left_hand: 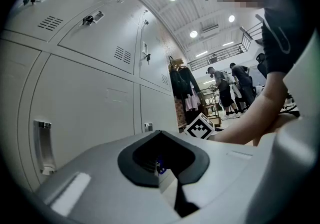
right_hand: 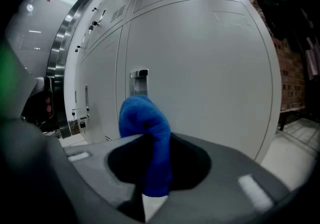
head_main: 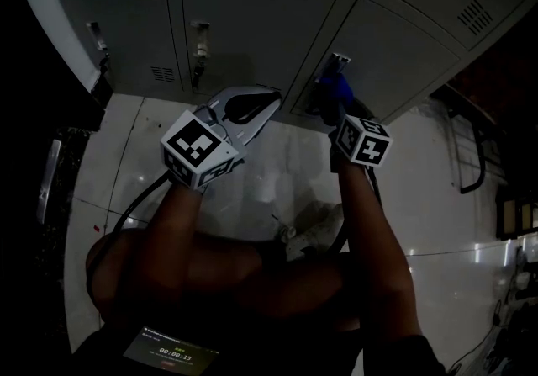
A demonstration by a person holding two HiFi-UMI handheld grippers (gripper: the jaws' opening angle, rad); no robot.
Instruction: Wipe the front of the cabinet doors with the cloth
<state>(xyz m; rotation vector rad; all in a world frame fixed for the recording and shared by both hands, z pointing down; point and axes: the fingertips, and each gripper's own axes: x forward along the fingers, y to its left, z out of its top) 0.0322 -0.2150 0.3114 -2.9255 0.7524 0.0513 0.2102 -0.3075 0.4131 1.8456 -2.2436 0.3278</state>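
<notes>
The right gripper is clamped on a blue cloth, its jaws closed on the lower part of the fabric. The cloth's long axis runs along the jaws. It stands out past their tips as a thick roll and points at the grey cabinet doors, with its free end folded over to one side. In the right gripper view that end overlaps the bottom of a metal handle set at the near edge of one door. In the head view the cloth sits at the lower corner of a bottom-row door, just beside that handle. Neither view shows whether the fabric touches the door. The left gripper has its jaws together, with only a small blue mark showing in the hollow between them. It is held to the left of the right gripper, over the glossy tiled floor near the bottom edge of the doors, and is tilted toward the cabinet without touching it. Its own view looks along the row of doors and catches the right gripper's marker cube and the person's arm. Farther off are hanging clothes and people standing well apart from the cabinet.
</notes>
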